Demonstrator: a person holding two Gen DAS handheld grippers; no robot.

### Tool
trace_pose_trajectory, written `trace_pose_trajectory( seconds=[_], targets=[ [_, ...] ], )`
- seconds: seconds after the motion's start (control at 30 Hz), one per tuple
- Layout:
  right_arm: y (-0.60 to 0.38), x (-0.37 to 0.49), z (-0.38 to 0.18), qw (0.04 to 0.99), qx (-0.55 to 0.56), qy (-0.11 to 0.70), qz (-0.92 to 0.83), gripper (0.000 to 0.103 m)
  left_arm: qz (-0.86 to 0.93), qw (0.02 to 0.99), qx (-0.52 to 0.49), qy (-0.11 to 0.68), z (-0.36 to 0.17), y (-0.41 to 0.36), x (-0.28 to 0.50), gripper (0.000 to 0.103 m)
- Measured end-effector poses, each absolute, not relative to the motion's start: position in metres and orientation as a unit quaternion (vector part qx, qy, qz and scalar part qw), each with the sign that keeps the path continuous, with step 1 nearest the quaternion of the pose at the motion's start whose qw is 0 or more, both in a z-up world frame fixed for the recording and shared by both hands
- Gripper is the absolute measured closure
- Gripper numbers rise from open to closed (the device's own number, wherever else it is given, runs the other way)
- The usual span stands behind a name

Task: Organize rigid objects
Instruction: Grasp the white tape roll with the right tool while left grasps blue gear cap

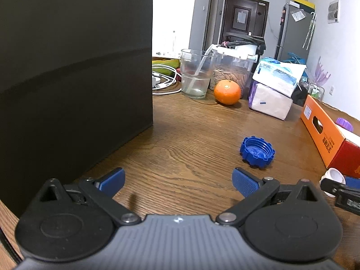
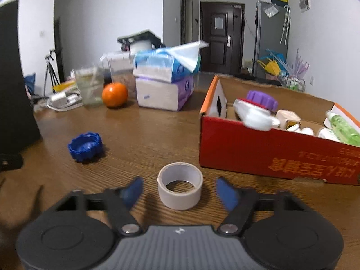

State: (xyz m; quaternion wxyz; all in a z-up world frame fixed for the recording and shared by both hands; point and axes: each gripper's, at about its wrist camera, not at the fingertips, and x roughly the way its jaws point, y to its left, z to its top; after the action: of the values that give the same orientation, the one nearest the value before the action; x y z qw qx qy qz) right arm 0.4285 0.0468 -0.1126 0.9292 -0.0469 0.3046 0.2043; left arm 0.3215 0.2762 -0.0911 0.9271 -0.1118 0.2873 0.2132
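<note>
Wood-grain tabletop [image 2: 144, 135] fills the foreground of both wrist views, with a pale-walled room and a dark door behind it.

Nearest in the right wrist view, the right gripper [image 2: 180, 191] has its blue pads spread apart, not pressing on anything. A roll of tape [image 2: 180, 187] sits between them on the table, clear of both pads, lying flat with its open core facing up. The left gripper [image 1: 177, 181] also stands wide apart over bare wood, with nothing between its fingers.

Farther out, a blue screw cap [image 2: 86, 146] rests alone on the table, threaded hollow side up; in the left wrist view it lies ahead and right of the left gripper.

To the right stands an open red and orange cardboard box [image 2: 258, 153], its long axis running away and to the right. Inside are a white item with a red rim, a purple ribbed cap [image 2: 262, 100], a beige bottle [image 2: 288, 118], small white bottles and a green tube [image 2: 344, 128] leaning at the far right end.

Beyond, two stacked tissue packs [image 2: 165, 83] sit beside an orange [image 2: 114, 94]. Next to it is a clear glass [image 1: 195, 73] with a straw leaning inside, then a lidded clear container [image 1: 234, 67] holding brown pieces that are too indistinct to identify. A large black box [image 1: 74, 78] stands at the left.
</note>
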Motion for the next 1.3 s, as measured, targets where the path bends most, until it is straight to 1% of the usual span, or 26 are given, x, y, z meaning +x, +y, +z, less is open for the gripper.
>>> trace_pose_trajectory(
  seconds=[0.07, 0.3, 0.57, 0.8, 1.07, 1.3],
  targets=[
    [0.048, 0.430, -0.115, 0.925, -0.045, 0.312, 0.210, 0.061, 0.213, 0.927, -0.108, 0.289, -0.092, 0.275, 0.323, 0.000],
    [0.026, 0.415, -0.103, 0.937, -0.032, 0.273, 0.216, 0.062, 0.211, 0.926, -0.113, 0.292, -0.092, 0.276, 0.323, 0.000],
    [-0.032, 0.411, -0.101, 0.949, -0.021, 0.253, 0.187, 0.061, 0.199, 0.927, -0.100, 0.303, -0.096, 0.269, 0.335, 0.000],
    [-0.078, 0.416, -0.107, 0.955, -0.002, 0.258, 0.143, 0.061, 0.165, 0.930, -0.105, 0.311, -0.097, 0.259, 0.353, 0.000],
    [-0.082, 0.419, -0.107, 0.956, 0.010, 0.258, 0.142, 0.061, 0.121, 0.937, -0.084, 0.317, -0.100, 0.237, 0.380, 0.000],
    [-0.086, 0.422, -0.107, 0.957, 0.020, 0.257, 0.131, 0.061, 0.124, 0.933, -0.091, 0.327, -0.104, 0.234, 0.422, 0.000]
  ],
)
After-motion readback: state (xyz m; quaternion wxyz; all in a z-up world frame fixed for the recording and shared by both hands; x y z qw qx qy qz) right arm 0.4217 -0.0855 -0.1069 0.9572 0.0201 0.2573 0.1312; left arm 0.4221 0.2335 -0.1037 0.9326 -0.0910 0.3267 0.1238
